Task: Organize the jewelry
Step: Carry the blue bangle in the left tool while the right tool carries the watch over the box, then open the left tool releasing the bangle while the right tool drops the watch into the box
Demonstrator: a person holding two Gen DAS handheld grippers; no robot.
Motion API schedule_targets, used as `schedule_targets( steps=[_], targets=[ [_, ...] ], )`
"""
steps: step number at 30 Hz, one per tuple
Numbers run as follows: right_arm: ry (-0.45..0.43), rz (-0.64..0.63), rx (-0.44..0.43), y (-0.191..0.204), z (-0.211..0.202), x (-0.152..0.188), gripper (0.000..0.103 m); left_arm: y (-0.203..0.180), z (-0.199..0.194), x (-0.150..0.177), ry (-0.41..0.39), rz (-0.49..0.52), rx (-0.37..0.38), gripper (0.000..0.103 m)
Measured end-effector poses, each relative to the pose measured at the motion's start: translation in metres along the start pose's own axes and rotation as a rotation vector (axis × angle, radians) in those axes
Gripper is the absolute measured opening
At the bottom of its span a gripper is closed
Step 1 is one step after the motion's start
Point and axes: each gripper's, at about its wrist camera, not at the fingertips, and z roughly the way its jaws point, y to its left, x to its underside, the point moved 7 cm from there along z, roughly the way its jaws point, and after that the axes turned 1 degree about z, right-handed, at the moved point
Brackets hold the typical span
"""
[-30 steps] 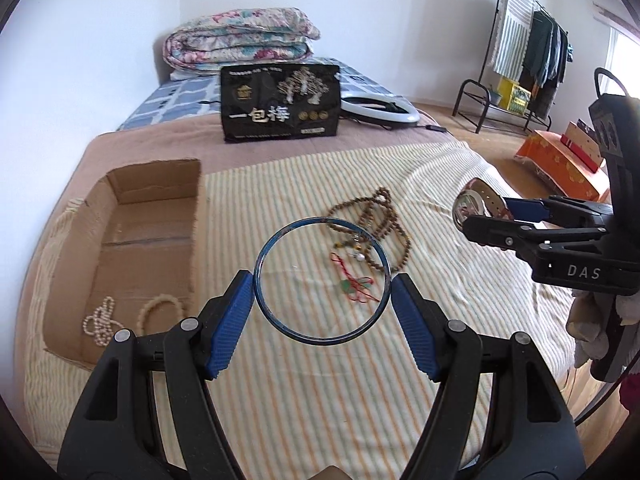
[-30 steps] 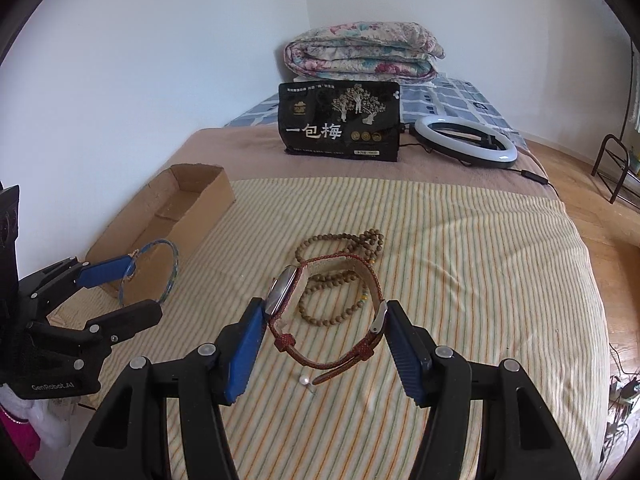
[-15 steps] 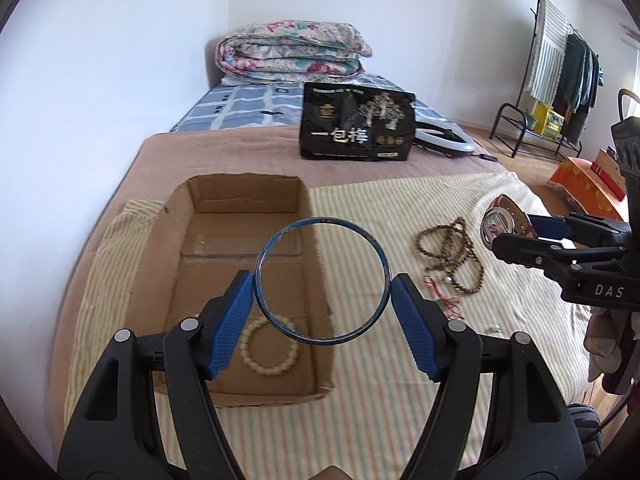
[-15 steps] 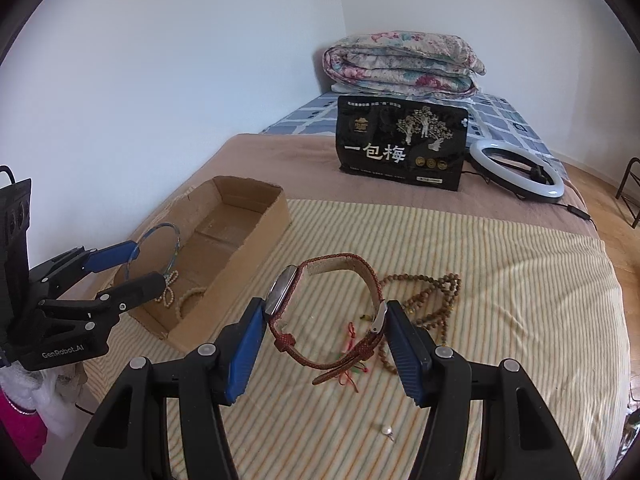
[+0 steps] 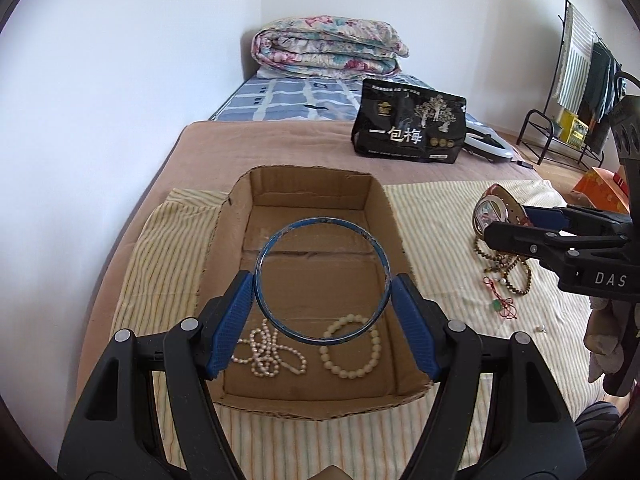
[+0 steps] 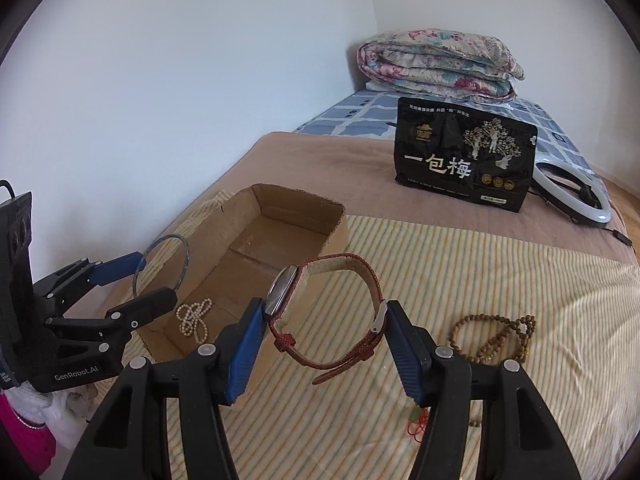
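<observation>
My left gripper (image 5: 322,292) is shut on a blue bangle (image 5: 280,240) and holds it over the open cardboard box (image 5: 376,196). Inside the box lie a pearl necklace (image 5: 266,354) and a cream bead bracelet (image 5: 352,346). My right gripper (image 6: 326,320) is shut on a red-strap watch (image 6: 360,272) and holds it above the striped cloth, just right of the box (image 6: 336,232). A brown bead necklace (image 6: 492,336) and a red cord charm (image 5: 502,304) lie on the cloth.
A black snack bag (image 5: 408,128) stands behind the box, with a white ring light (image 6: 576,188) beside it. A folded floral quilt (image 5: 328,48) lies at the bed's far end. A clothes rack (image 5: 580,80) stands at the far right. A wall runs along the left.
Both grippers have swung left with their loads. The bangle went from above the beads to over the box; the watch now hangs next to the box's right wall.
</observation>
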Motion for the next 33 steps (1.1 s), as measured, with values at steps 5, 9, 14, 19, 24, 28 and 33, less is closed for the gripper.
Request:
schedule_targets(
  steps=[5, 9, 14, 19, 24, 28, 33],
  targets=[
    [0.009, 0.008, -0.025, 0.011, 0.019, -0.007, 0.062, 0.011, 0.008, 0.005, 0.017, -0.008, -0.006, 0.072],
    [0.019, 0.001, -0.032, 0.019, 0.034, -0.013, 0.062, 0.019, 0.013, 0.01, 0.026, -0.022, -0.004, 0.072],
    [0.026, 0.0, -0.039, 0.027, 0.049, -0.017, 0.062, 0.026, 0.019, 0.016, 0.039, -0.037, -0.001, 0.072],
    [0.038, -0.006, -0.05, 0.037, 0.065, -0.019, 0.062, 0.031, 0.024, 0.022, 0.051, -0.051, 0.006, 0.072],
    [0.05, 0.002, -0.062, 0.043, 0.077, -0.02, 0.063, 0.033, 0.028, 0.024, 0.056, -0.051, 0.01, 0.072],
    [0.047, 0.009, -0.048, 0.044, 0.08, -0.022, 0.078, 0.033, 0.031, 0.028, 0.072, -0.05, 0.014, 0.074],
    [0.018, 0.031, -0.046, 0.042, 0.073, -0.026, 0.085, 0.034, 0.031, 0.031, 0.077, -0.061, 0.01, 0.074]
  ],
)
